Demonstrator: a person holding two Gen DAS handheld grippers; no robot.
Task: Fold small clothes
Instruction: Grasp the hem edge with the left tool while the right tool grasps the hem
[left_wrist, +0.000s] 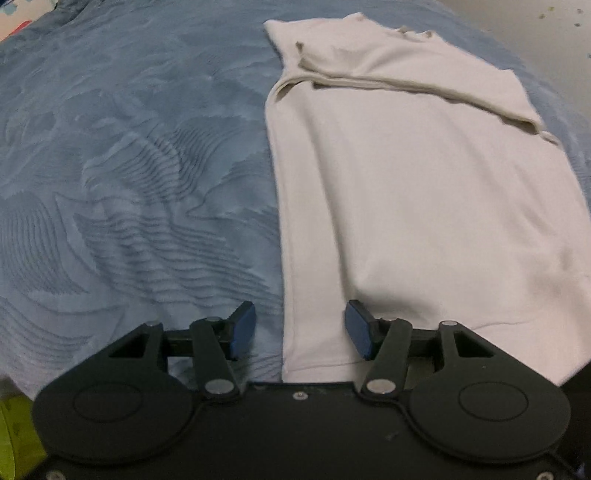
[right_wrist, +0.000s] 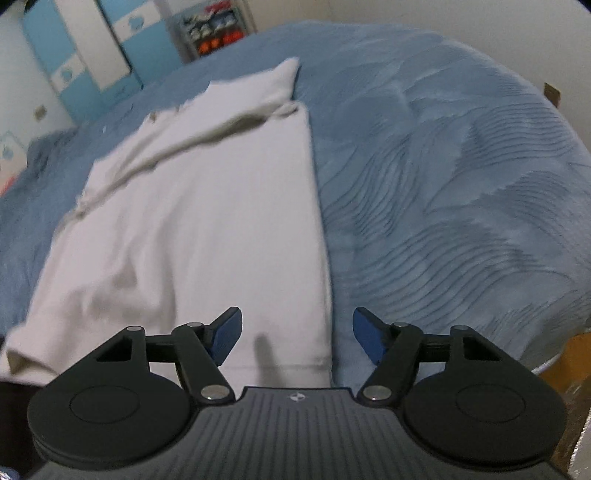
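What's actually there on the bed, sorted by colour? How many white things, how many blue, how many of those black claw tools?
White garment: 1, partly folded, lying flat on the bedspread.
Blue bedspread: 1, under the garment.
Black hand-held gripper with blue pads: 2, the left and the right, both open at the garment's near edge.
Total: 4

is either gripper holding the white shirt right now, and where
No. The left gripper and right gripper are both open, each over a near corner of the white shirt.
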